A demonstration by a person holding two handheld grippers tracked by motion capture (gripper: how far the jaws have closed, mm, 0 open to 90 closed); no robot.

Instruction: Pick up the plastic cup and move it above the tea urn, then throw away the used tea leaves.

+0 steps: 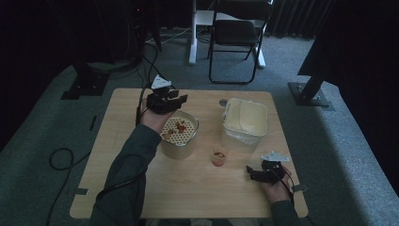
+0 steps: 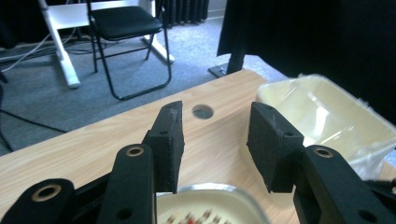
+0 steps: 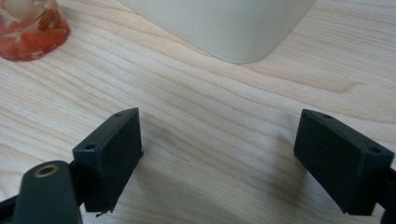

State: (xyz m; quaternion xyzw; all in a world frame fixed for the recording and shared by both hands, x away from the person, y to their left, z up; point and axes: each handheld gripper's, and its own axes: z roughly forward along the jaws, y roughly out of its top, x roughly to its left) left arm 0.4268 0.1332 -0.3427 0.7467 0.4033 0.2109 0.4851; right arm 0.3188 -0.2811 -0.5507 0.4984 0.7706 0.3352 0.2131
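The counter carries three things. The biggest is the cream tub lined with clear film, near the far right corner. Next is the metal pot at the middle, with a perforated cream insert holding a few red and pale bits. Smallest is the little glass cup of red pieces, standing between the pot and the near right part of the counter, apart from both.

My left tongs hang over the pot's far rim, jaws apart with nothing between them. In the left gripper view the pot sits just under the pads, and the tub lies beyond to one side. My right tongs rest low near the near right edge, jaws wide apart and empty (the right gripper view shows bare wood between them, the cup off at a top corner and the tub's rounded corner ahead).

I judge the step in hand to be taking hold of the pot or its insert with the left tongs. To do it well, I should lower the left jaws so one pad goes inside the rim and one outside, squarely across the wall, not at a slant. I should close firmly before lifting, since thin metal can slip. The right tongs should stay clear of the cup, which would tip easily (it looks light).
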